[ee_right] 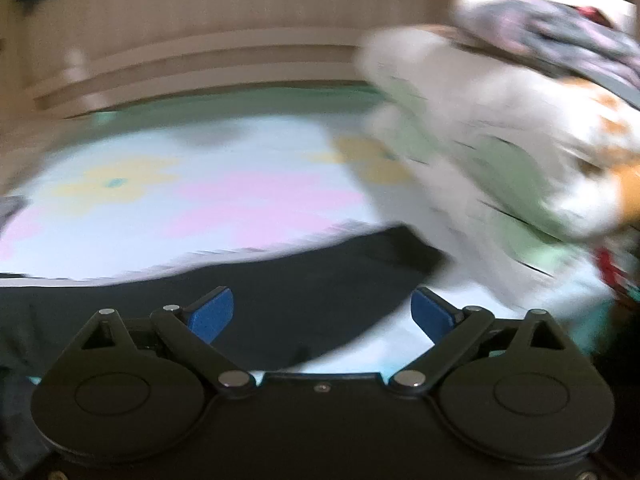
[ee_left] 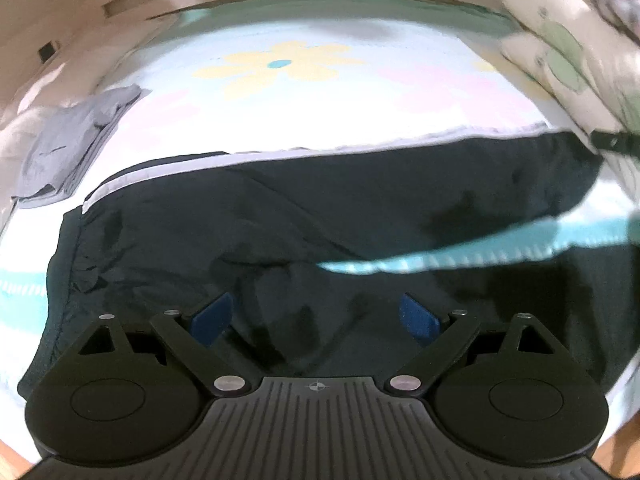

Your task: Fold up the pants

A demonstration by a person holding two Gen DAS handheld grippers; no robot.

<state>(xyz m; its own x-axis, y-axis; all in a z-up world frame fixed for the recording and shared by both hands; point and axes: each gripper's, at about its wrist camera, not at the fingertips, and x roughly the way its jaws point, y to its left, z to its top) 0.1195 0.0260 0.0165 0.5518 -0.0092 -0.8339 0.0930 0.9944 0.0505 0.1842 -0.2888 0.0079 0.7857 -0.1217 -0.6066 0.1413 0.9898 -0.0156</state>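
Dark pants (ee_left: 320,208) with a white side stripe lie spread across a flowered bed sheet (ee_left: 280,64). The waistband is at the left, and the legs run to the right. My left gripper (ee_left: 316,318) is open and empty, just above the near part of the pants. In the right wrist view the pants (ee_right: 304,276) show a leg end near the pillows. My right gripper (ee_right: 322,314) is open and empty above that leg end. The right wrist view is blurred by motion.
A folded grey garment (ee_left: 76,144) lies at the left of the bed. Patterned pillows (ee_left: 572,44) are piled at the right; they also show in the right wrist view (ee_right: 500,136). A wooden bed frame (ee_right: 200,68) runs behind.
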